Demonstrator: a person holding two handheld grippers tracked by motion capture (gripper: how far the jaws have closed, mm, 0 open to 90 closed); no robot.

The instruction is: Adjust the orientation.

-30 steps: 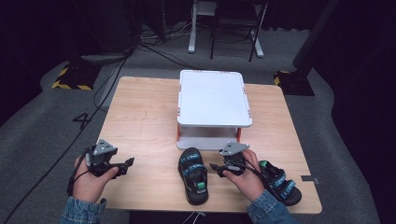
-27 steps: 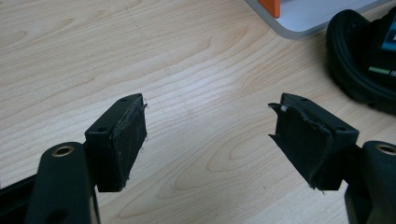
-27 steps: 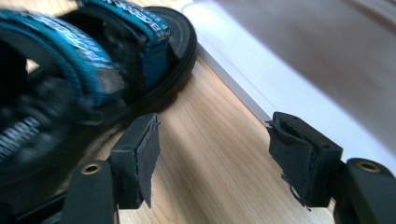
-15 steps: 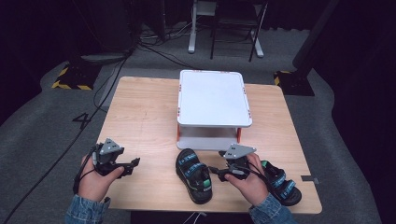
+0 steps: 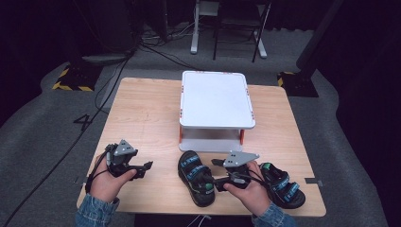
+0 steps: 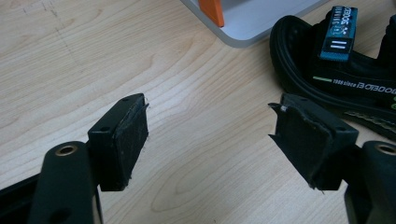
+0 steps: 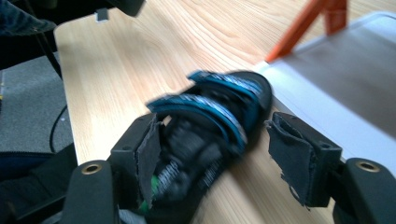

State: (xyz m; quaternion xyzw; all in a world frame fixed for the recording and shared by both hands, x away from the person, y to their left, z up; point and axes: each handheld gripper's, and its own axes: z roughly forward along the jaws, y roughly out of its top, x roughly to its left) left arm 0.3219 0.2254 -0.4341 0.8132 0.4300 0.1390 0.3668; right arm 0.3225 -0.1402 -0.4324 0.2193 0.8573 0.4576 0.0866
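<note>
White two-tier rack (image 5: 215, 97) with orange legs at the wooden table's (image 5: 142, 118) far centre, second sandal (image 5: 281, 184) near the front right corner, grey carpet, cables, hazard-striped floor plates (image 5: 71, 86), chair (image 5: 239, 23) behind.

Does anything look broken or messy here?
The black pads on the right gripper's jaws look torn and frayed at the edges. The two sandals lie apart at different angles, not as a neat pair, in front of the white rack.

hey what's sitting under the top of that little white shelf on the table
Under the white shelf's top, the front edge of a bare lower tier shows between orange legs. Farther back the top covers it, so anything there is hidden.
</note>
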